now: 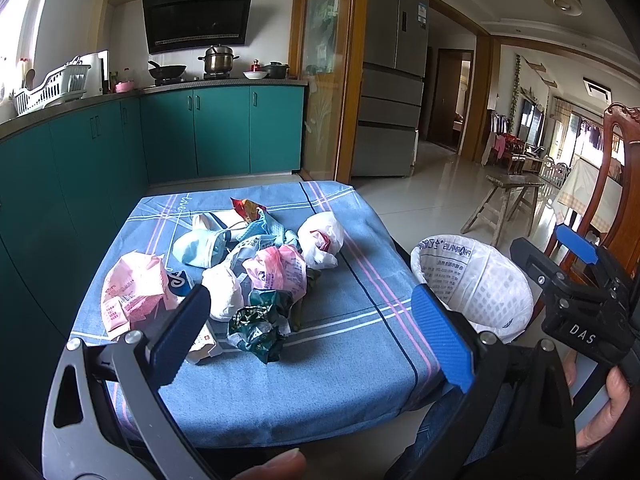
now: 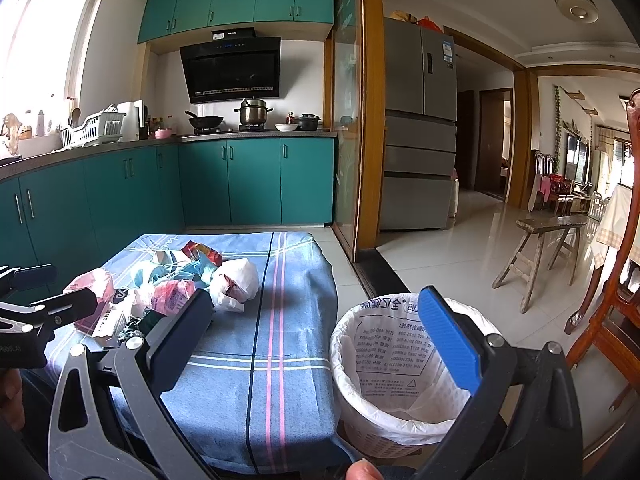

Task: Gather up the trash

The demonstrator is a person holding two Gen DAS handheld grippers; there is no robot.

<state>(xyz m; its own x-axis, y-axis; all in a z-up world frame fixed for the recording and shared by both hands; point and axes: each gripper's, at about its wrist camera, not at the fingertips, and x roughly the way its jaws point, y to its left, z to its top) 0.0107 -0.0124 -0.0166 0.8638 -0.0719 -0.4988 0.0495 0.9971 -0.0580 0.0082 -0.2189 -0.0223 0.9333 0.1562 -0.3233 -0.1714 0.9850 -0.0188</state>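
Trash pile [image 1: 240, 268] on cloth; left claw [image 1: 312, 332] and right claw [image 2: 320, 344] hover spread, empty.

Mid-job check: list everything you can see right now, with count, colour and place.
table: one, under a blue striped cloth, in front of both grippers
trash pile: one heap, exact count unclear, on the cloth's left half
pink packet: one, left edge of the heap
white bag: one, knotted, right edge of the heap
green wrapper: one, crumpled, near edge of the heap
waste basket: one, white liner, on the floor right of the table, looks empty
wooden bench: one, brown, on the tiled floor beyond
wooden chair: one, reddish, far right
cabinets: teal, along the kitchen wall
fridge: one, grey, past the doorframe
left gripper: open, empty
right gripper: open, empty
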